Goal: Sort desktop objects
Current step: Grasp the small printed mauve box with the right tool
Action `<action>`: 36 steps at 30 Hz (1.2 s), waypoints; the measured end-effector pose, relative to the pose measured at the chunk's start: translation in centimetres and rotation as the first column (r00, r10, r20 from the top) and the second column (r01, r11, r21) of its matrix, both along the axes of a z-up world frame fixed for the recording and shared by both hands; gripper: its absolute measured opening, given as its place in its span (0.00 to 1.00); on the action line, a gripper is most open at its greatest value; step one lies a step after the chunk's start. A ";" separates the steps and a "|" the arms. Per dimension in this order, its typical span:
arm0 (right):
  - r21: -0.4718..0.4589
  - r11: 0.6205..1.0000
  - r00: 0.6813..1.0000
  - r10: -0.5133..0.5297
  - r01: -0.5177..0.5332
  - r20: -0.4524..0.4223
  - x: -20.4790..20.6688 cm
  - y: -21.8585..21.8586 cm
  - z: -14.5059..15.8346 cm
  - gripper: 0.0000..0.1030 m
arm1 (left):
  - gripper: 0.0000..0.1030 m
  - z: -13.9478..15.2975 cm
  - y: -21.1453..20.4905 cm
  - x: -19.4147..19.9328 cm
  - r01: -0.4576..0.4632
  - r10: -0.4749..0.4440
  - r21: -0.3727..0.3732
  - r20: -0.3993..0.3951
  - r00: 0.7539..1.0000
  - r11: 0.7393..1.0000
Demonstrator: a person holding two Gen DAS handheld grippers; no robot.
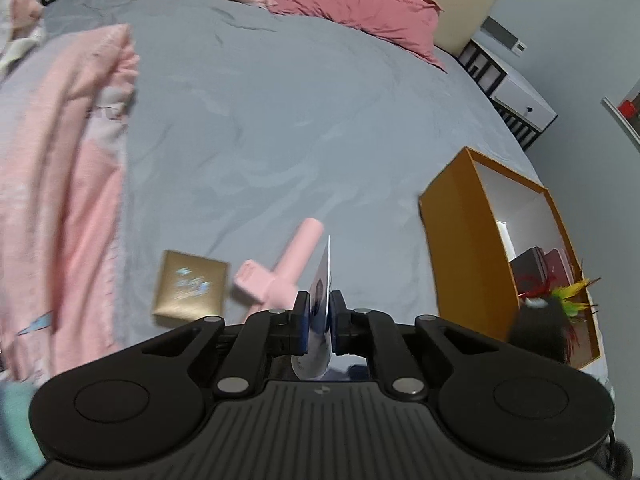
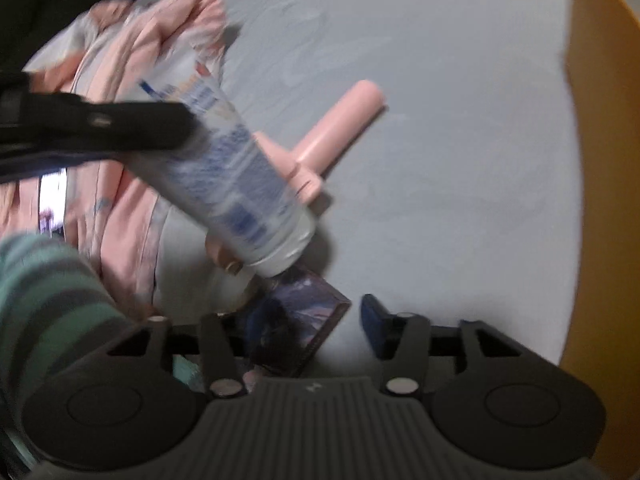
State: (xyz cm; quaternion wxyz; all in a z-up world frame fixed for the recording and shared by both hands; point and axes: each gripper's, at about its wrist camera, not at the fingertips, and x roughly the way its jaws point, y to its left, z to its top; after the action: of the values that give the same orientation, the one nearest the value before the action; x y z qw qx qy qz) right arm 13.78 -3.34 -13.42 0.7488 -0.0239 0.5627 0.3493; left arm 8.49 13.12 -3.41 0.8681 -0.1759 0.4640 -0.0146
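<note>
We hold the left gripper [image 1: 320, 312] closed on a white tube [image 1: 322, 280] with blue print, its flat crimped end pinched edge-on between the two blue pads [image 1: 303, 316]; in the right wrist view that same tube [image 2: 236, 172] hangs aloft, slanting down to the right with its white cap lowest, above the grey bedsheet [image 2: 440, 120], and the left tool shows as a blurred black bar [image 2: 100, 128] coming in from the left edge. Our right gripper [image 2: 304, 328] stands wide open and has hold of nothing; its right blue pad [image 2: 370, 320] is plain to see, the left one is hidden behind a dark picture card [image 2: 296, 320] that sits between the fingers, and we cannot tell whether the card touches either. A pink handled tool [image 1: 280, 272] lies on the bedsheet [image 1: 280, 120] just beyond the tube, with a gold box [image 1: 188, 290] just beside it to the left; well off to the right sits an open orange box [image 1: 452, 240] with white inner walls, holding dark red items and coloured feathers [image 1: 568, 294] whose details are too small to make out. A pink quilt [image 1: 68, 180] lies bunched along the left of the bed and pink pillows [image 1: 352, 4] rest at its head; a striped green sleeve [image 2: 44, 300] shows at the lower left of the right wrist view.
</note>
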 end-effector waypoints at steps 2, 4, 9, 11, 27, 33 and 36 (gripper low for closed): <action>0.001 1.000 0.999 0.013 -0.013 -0.037 0.4 0.4 -0.7 0.56 | 0.10 0.1 0.5 -0.8 -0.010 0.010 0.013 -0.008 1.000 1.000; 0.034 0.999 0.995 0.000 0.004 -0.101 1.1 0.3 -1.6 0.59 | 0.10 0.1 1.0 -1.5 -0.020 0.021 0.024 -0.026 0.999 1.000; 0.085 0.995 0.984 -0.044 0.060 -0.174 1.9 -0.1 -2.9 0.59 | 0.10 -0.7 2.2 -2.3 -0.048 0.051 0.051 -0.058 0.997 0.998; 0.088 0.994 0.984 -0.045 0.061 -0.175 1.8 -0.4 -2.5 0.49 | 0.10 -1.2 2.7 -2.5 -0.059 0.062 0.046 -0.075 0.995 0.997; -0.037 0.998 0.970 -0.043 0.053 0.240 -5.6 -4.6 7.2 0.23 | 0.10 -3.0 -0.7 -3.5 0.011 -0.010 0.005 -0.098 0.995 1.000; -0.074 0.995 0.990 -0.051 0.061 0.130 -7.1 -6.6 5.8 0.24 | 0.10 -4.8 -3.9 -4.4 0.099 -0.100 -0.011 -0.121 0.988 0.995; -0.070 0.995 0.991 -0.057 0.065 0.120 -7.5 -6.6 5.7 0.25 | 0.10 -4.9 -4.9 -5.0 0.120 -0.117 0.024 -0.095 0.988 0.992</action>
State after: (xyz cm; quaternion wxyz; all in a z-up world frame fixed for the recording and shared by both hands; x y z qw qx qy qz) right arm 6.27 -9.92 -7.68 0.7896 -0.0547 0.5306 0.3033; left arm 3.45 8.23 -8.29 0.8454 -0.1355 0.5141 -0.0511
